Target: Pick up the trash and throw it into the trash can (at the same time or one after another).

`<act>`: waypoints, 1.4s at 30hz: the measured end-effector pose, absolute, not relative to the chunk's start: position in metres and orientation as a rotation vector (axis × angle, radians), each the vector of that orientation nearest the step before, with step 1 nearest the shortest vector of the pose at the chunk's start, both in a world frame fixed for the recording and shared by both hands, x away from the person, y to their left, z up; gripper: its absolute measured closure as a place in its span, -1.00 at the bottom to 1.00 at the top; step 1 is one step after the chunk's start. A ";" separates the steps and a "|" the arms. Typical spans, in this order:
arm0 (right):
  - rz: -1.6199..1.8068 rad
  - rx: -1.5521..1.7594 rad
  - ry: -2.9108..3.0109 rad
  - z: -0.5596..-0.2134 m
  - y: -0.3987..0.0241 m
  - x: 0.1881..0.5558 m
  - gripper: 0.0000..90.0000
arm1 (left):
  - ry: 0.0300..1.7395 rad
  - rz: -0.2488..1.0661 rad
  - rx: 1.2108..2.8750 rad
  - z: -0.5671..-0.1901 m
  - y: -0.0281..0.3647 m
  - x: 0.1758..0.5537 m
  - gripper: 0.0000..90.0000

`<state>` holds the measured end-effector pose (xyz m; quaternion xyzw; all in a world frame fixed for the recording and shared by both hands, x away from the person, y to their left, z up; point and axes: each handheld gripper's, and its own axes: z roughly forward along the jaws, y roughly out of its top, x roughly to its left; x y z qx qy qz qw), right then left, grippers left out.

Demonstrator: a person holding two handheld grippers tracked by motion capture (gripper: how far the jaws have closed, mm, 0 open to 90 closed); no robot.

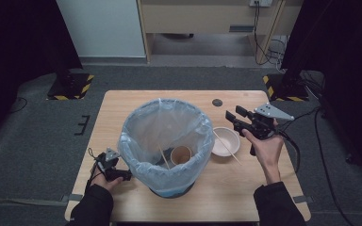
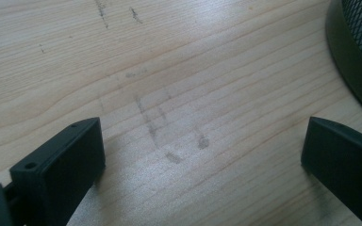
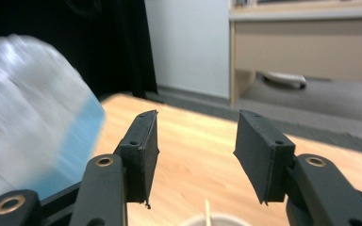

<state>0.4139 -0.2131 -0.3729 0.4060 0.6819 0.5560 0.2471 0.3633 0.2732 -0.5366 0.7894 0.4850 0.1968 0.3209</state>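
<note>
At the 8 o'clock edge of the wooden table (image 1: pixel 122 101), the left gripper (image 1: pixel 114 165) rests low beside the bin's base, jaws wide apart with only bare wood between them (left gripper view: dark mesh wall at its 2 o'clock). Centre table: the bin (image 1: pixel 164 143), lined with a clear bag, holds a paper cup (image 1: pixel 181 154) and a thin stick (image 1: pixel 163 158). At the bin's 3 o'clock, touching or just beside its rim, sits a white bowl (image 1: pixel 226 141) with a chopstick (image 1: pixel 226 147) laid across it. At 2 o'clock from the bowl, the right gripper (image 1: pixel 234 117) hovers just above it, jaws apart and empty, pointing toward the bin.
</note>
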 end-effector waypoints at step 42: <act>1.053 1.313 2.339 -0.486 -0.209 0.436 0.63 | 1.274 0.517 2.074 -0.537 0.273 0.363 -1.00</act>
